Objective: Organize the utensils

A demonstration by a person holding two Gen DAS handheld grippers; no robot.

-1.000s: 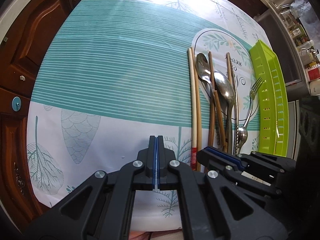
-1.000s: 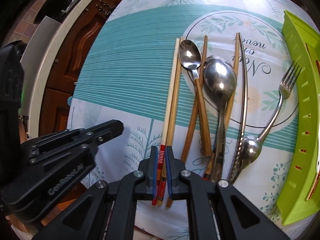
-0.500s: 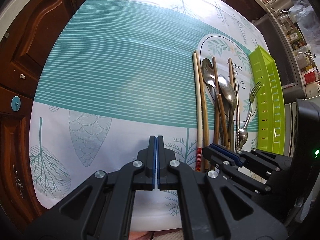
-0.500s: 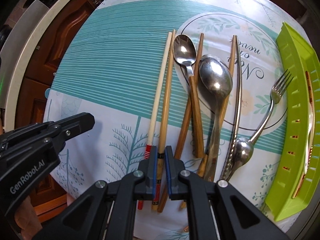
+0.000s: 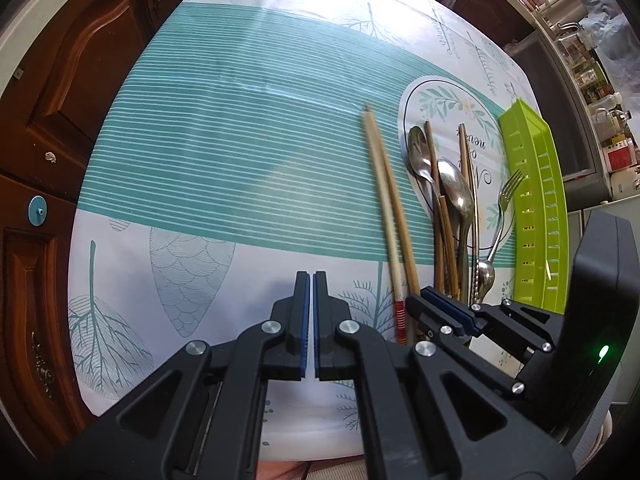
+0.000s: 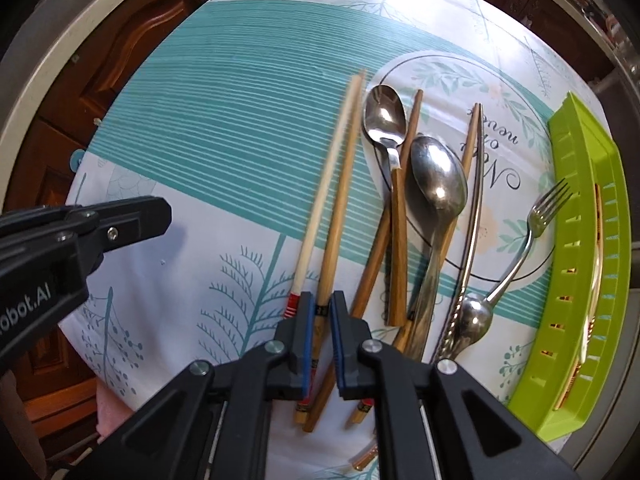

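On the patterned tablecloth lie a pale chopstick with a red band (image 6: 324,184) and a light-brown chopstick (image 6: 340,208), side by side. My right gripper (image 6: 322,300) points down and is shut on the light-brown chopstick near its thick end. The pale one runs along the outside of the left finger. To their right are a small spoon (image 6: 384,114), a large spoon (image 6: 438,176), darker wooden chopsticks (image 6: 412,128), a slim metal utensil (image 6: 474,208) and a fork (image 6: 540,216). My left gripper (image 5: 311,280) hovers shut and empty over bare cloth, left of the chopsticks (image 5: 400,220).
A lime-green slotted tray (image 6: 592,264) lies along the table's right edge with a gold-coloured utensil (image 6: 596,240) in it. Dark wooden cabinet doors (image 5: 60,80) stand beyond the table's left edge. Shelves with jars (image 5: 600,80) are at the far right.
The pale and light-brown chopsticks have slid left, away from the spoons, with the right gripper. The jaws now hold the light-brown one rather than the red-banded one. The left gripper has hardly moved.
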